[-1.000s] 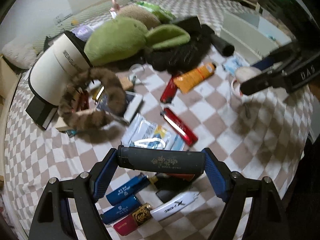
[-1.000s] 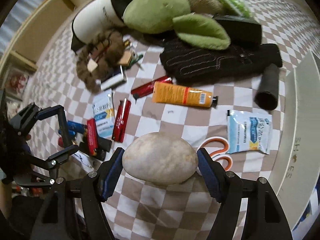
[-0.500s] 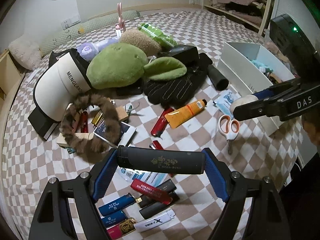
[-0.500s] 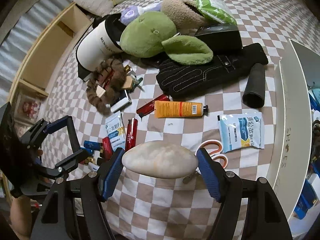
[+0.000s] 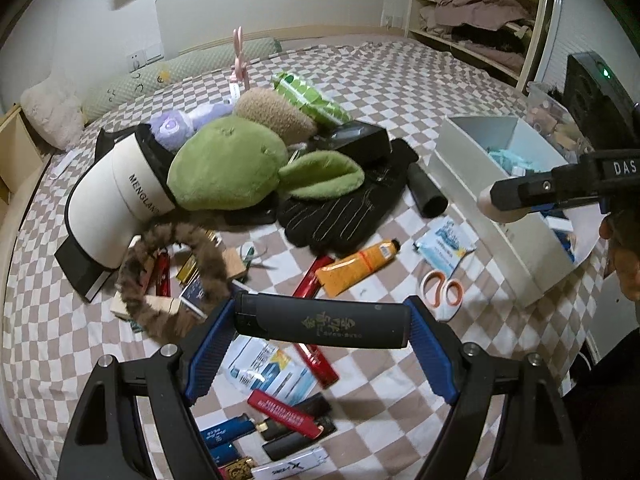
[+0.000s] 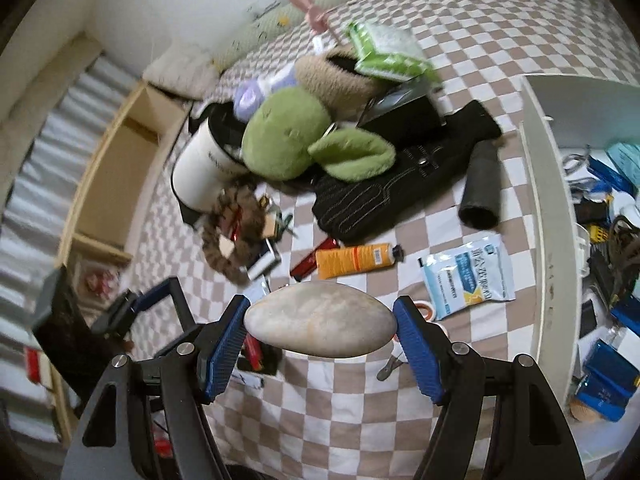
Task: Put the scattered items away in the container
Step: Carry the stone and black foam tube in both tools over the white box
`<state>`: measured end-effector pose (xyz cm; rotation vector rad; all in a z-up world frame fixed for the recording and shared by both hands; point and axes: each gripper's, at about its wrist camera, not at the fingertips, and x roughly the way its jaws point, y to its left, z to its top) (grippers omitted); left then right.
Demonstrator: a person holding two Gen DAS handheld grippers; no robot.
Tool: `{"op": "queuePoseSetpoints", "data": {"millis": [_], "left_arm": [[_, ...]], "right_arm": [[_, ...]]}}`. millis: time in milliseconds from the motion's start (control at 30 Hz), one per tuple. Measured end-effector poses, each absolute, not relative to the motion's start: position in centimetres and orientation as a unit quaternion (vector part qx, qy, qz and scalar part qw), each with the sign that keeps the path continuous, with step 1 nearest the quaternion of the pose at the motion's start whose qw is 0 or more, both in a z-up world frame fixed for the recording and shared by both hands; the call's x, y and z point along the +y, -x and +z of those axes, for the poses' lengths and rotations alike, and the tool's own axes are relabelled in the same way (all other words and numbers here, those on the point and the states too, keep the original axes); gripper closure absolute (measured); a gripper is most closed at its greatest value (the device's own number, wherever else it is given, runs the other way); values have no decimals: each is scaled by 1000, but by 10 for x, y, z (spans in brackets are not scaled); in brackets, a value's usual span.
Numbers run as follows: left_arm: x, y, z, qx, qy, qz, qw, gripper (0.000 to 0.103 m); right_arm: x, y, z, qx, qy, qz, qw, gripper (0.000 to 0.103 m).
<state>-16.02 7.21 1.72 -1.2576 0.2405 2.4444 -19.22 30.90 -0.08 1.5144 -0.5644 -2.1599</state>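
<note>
Both claws raised | left claw [image 5: 322, 322] clamps black lighter [image 5: 320, 321] | right claw [image 6: 320, 326] clamps stone [image 6: 319, 325]

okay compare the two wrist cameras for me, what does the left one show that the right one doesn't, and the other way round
Only the left wrist view shows the black lighter clamped in the left gripper, the loose lighters below it, and the wall shelves.

Only the right wrist view shows the smooth stone held in the right gripper, plus the clutter deep inside the white container.

Both show the green plush, black glove, orange tube, blue-and-white sachet and checkered bedspread.
</note>
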Motion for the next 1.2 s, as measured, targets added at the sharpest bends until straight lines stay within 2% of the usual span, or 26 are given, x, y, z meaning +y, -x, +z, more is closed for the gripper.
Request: {"op": "queuePoseSetpoints", "data": {"millis": [500,1200], "left_arm": [[133,171,53,69,408,881,231,19],[226,175,78,62,375,876,298,19]], "right_arm": [[400,186,20,-320,-485,-794,178,29],[496,153,27,-305,-449,-837,67,29]]}}
